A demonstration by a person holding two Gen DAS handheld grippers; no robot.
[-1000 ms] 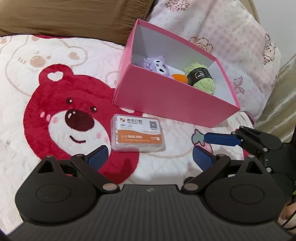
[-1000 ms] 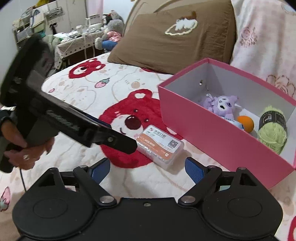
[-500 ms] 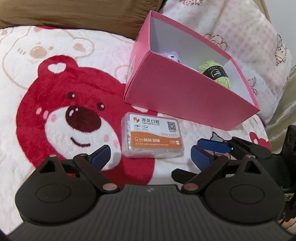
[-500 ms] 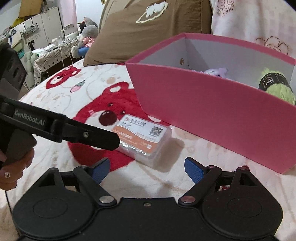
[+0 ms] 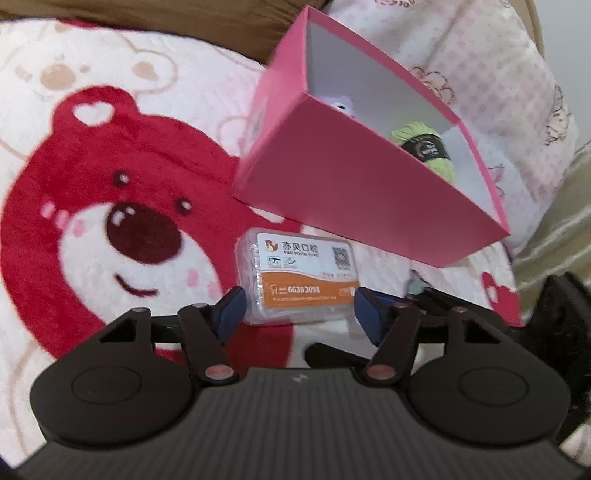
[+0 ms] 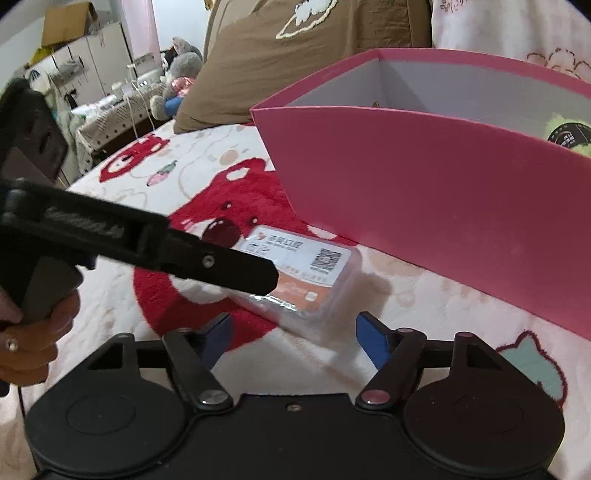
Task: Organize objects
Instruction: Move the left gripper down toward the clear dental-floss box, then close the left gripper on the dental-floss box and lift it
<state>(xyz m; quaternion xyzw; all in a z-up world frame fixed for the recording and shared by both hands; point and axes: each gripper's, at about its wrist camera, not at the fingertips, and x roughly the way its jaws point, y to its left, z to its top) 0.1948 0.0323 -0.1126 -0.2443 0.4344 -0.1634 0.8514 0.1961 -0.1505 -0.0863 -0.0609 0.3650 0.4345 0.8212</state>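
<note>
Both claws were closing. Left claw point(image 5: 297, 308) straddled the clear plastic case point(image 5: 299, 280), pads not visibly pressing. Right claw point(image 6: 291, 338) stood spread at the case's six o'clock.

Home bedroom. Work surface is bed: plush white blanket with big red bear print point(image 5: 122, 206) spread over it. Brown fabric pillow with white embroidered planet patch point(image 6: 306, 55) propped at far side, pale pink floral pillow point(image 5: 480, 74) to right of it. Far left in right wrist view: grey stuffed toy point(image 6: 184, 70), table under patterned cloth point(image 6: 110, 122) with clutter, white cabinets point(image 6: 88, 62), brown cardboard box point(image 6: 66, 22) on top. Domestic, lived-in, not lab.
</note>
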